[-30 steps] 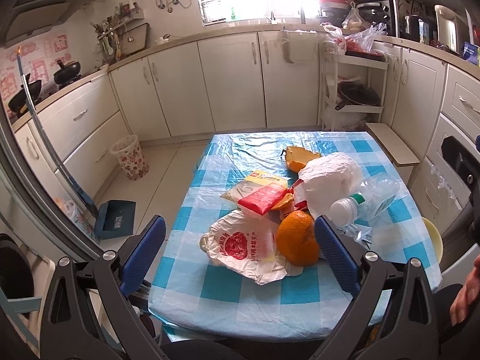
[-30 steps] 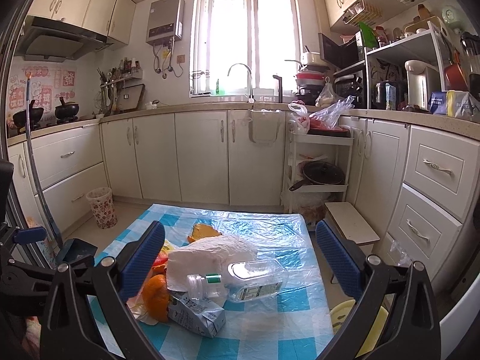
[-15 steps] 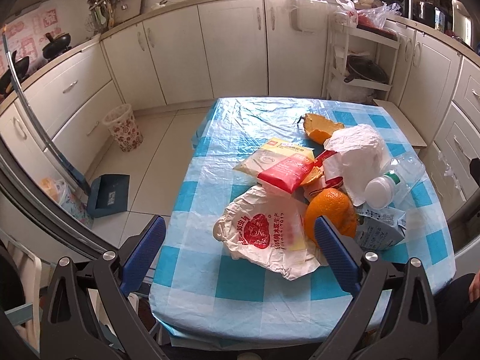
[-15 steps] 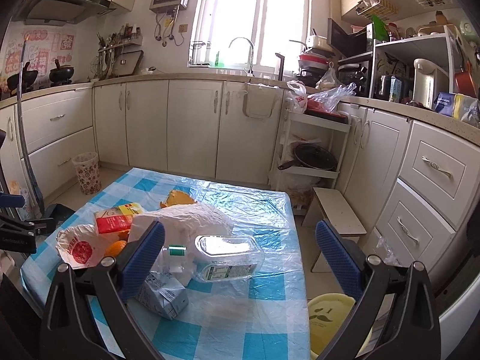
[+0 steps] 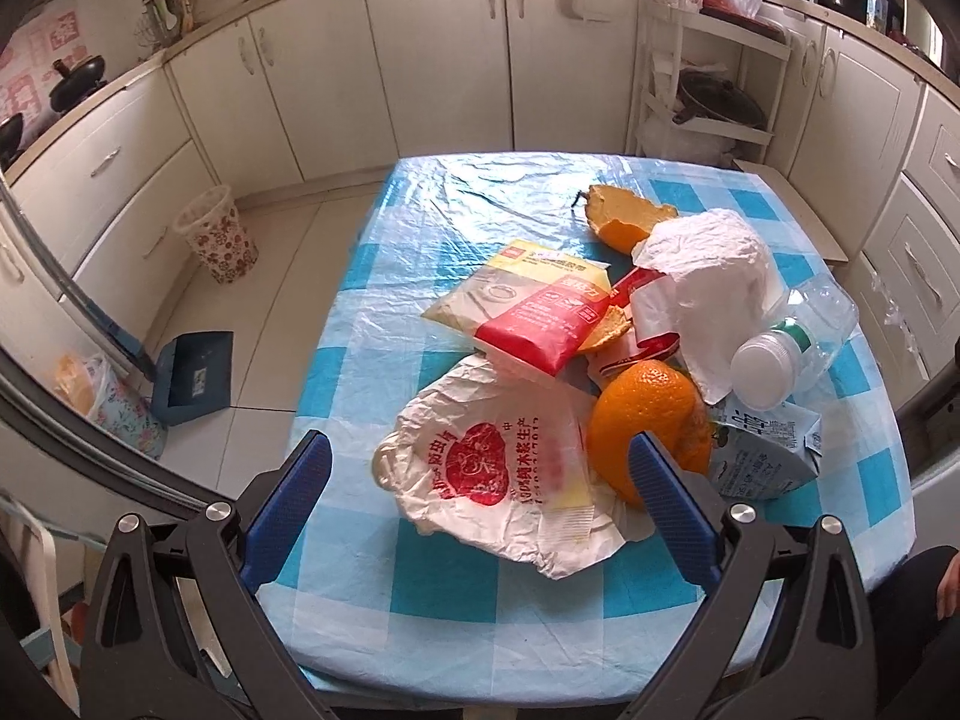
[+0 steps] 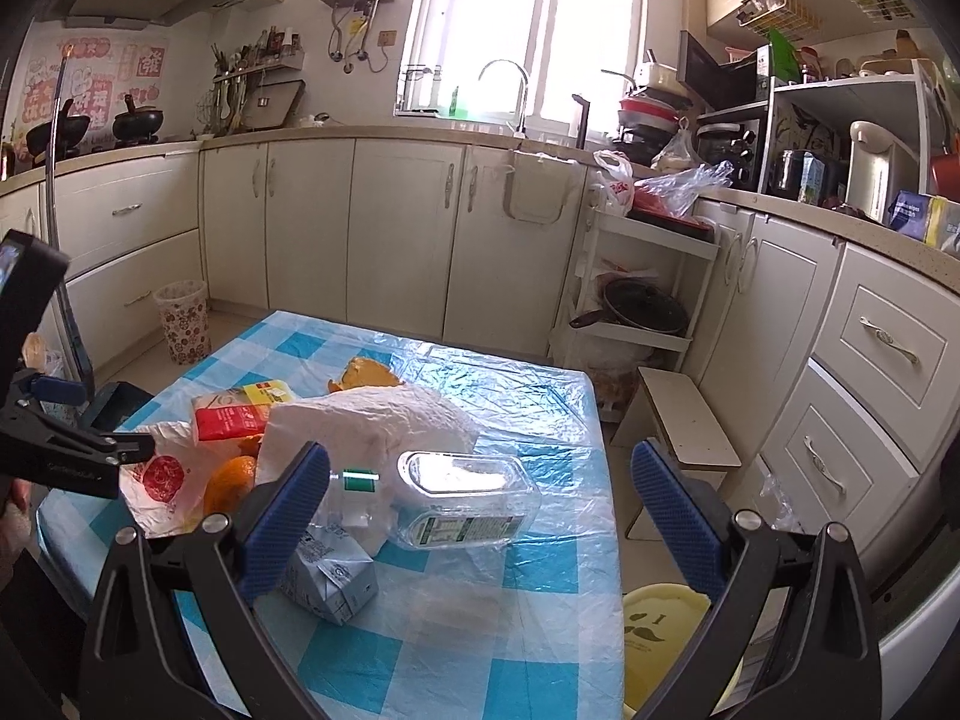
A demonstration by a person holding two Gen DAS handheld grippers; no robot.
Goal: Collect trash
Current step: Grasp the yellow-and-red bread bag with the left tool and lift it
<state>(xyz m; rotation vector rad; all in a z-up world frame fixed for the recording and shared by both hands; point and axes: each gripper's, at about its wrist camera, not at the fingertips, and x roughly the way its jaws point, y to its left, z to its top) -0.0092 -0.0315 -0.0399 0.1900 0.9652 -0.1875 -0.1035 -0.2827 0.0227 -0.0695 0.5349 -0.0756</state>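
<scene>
The trash sits heaped mid-table: a printed plastic bag (image 5: pixel 498 468) nearest, an orange (image 5: pixel 648 420) touching it at three o'clock, a clear bottle (image 6: pixel 462 498) and small carton (image 6: pixel 330 576) beyond. The left gripper (image 5: pixel 480 498) hangs above the bag, fingers spread wide, holding nothing; the right gripper (image 6: pixel 480 510) is equally wide and empty over the bottle. I'd worry that tugging the bag rolls the orange off the table (image 5: pixel 420 588), or the slick bottle squirts sideways when pinched.

Checked table (image 5: pixel 432 594) (litter (image 5: pixel 600 372) atop)
</scene>
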